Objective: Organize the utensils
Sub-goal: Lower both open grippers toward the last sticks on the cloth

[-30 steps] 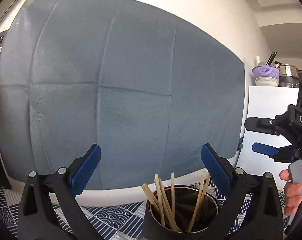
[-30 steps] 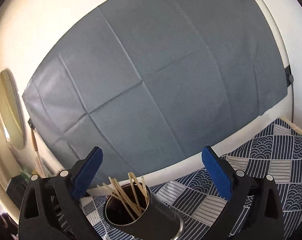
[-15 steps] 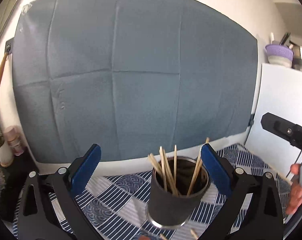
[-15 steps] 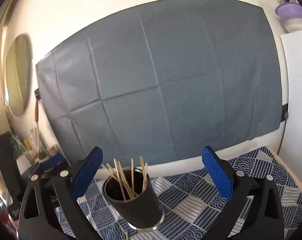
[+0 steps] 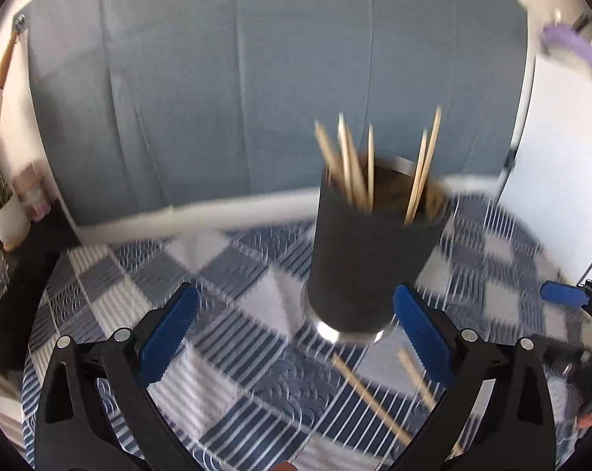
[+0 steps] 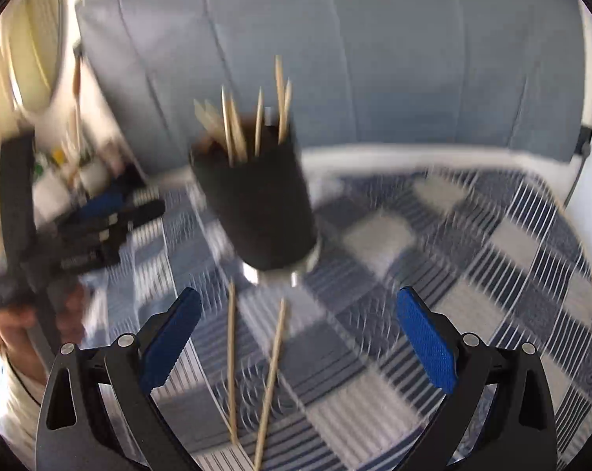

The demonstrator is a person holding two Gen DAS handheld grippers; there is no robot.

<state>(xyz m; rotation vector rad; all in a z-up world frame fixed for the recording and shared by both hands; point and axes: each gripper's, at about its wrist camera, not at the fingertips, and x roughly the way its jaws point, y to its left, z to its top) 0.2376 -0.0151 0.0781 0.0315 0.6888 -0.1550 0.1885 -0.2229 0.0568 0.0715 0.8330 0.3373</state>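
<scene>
1. The left gripper [image 5: 294, 333] has its blue-padded fingers [image 5: 166, 333] spread wide, grasping nothing.
2. The right gripper [image 6: 294, 337] is likewise released, its pads [image 6: 427, 343] far apart and empty.
3. A dark cup [image 5: 370, 251] with a shiny metal base stands upright on the blue-and-white patterned cloth [image 5: 170, 271]; in the left wrist view it sits at about 1 o'clock from the left gripper, beyond the fingertips and not between them.
4. Several wooden sticks [image 5: 354, 165] stand in the cup, fanning out above its rim.
5. In the right wrist view the same cup [image 6: 256, 204] lies at about 11 o'clock, ahead of the fingertips.
6. Two loose sticks [image 6: 272, 380] lie on the cloth between the right gripper's fingers, running toward the cup's base and converging at their near ends.
7. In the left wrist view, loose sticks [image 5: 368, 394] lie near the cup's base at about 5 o'clock from it.
8. A grey sheet [image 5: 256, 78] hangs on the wall behind the table.
9. Both views are motion-blurred.
</scene>
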